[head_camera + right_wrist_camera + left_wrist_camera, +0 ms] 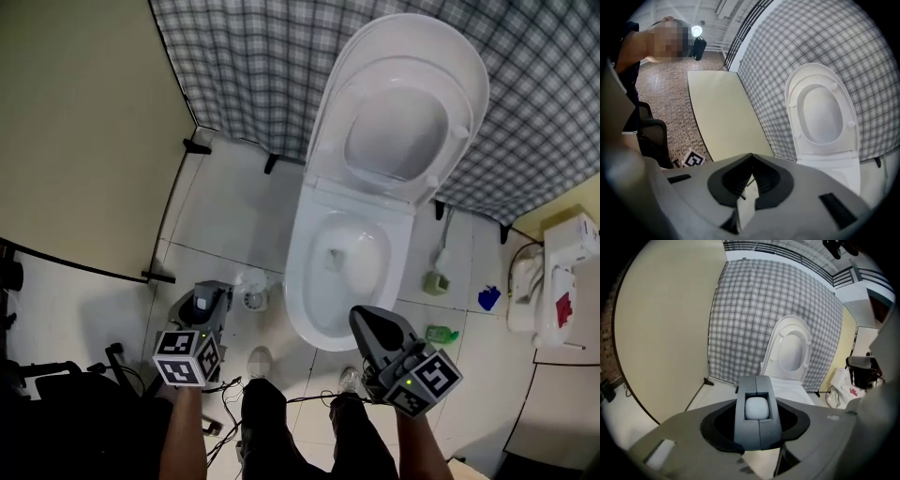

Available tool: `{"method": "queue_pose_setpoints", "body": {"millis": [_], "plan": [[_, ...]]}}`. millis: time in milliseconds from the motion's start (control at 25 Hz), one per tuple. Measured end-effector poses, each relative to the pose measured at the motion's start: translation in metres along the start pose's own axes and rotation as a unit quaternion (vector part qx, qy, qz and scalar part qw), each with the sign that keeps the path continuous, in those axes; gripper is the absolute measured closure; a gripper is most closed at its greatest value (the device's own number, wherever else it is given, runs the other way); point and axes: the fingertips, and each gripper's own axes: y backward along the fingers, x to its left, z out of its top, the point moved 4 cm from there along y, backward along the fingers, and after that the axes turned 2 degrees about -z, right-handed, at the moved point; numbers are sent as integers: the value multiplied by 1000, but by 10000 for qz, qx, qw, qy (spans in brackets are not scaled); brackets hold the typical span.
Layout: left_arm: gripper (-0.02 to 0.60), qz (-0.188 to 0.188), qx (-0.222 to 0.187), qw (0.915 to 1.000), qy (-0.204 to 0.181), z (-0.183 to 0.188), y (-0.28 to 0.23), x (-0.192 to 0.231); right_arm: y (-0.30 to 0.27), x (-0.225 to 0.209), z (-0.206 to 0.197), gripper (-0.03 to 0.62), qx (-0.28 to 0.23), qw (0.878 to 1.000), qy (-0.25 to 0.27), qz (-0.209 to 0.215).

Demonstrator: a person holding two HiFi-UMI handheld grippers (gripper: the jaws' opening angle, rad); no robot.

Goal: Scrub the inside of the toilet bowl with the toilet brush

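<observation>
The white toilet [316, 314] stands ahead with lid and seat [398, 122] raised; its bowl [352, 262] holds a little water. My left gripper [212, 292] hovers low at the toilet's left, next to a small white brush stand [251, 289] on the floor. In the left gripper view its jaws [757, 411] are shut around a grey handle with a white rounded insert [756, 408], apparently the toilet brush's handle; the bristle end is hidden. My right gripper [361, 316] hangs over the bowl's front rim, fingertips together, holding nothing [751, 159].
A plaid curtain [262, 66] hangs behind the toilet and a beige panel [84, 122] closes the left side. Green [436, 279] and blue [488, 298] items lie on the tiles at the right, near a white unit [553, 281]. Cables [234, 394] and the person's shoes [260, 361] are below.
</observation>
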Motion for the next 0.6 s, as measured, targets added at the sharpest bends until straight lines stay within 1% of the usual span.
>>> {"method": "queue_pose_setpoints", "body": {"millis": [80,160,280,440,600], "plan": [[391,142,173,9997,16,-33,-12,9,-6,2,-9,594,114,9999,-1,73],[391,279,255,9993,-22,-62,-25,18,-13,1,-20,594,203,9997,3,112],[391,359,380,9986,-89,-98,-49,26,-22,-5,-35,594,277,9995,43,131],[391,445,676,9962,-324,-137,-78,32,-29,-16,-55,594,191,9998,-5,16],[391,430,864,9944,-424,-168,-101,37,-34,-20,-66,594,168,9998,64,82]]}}
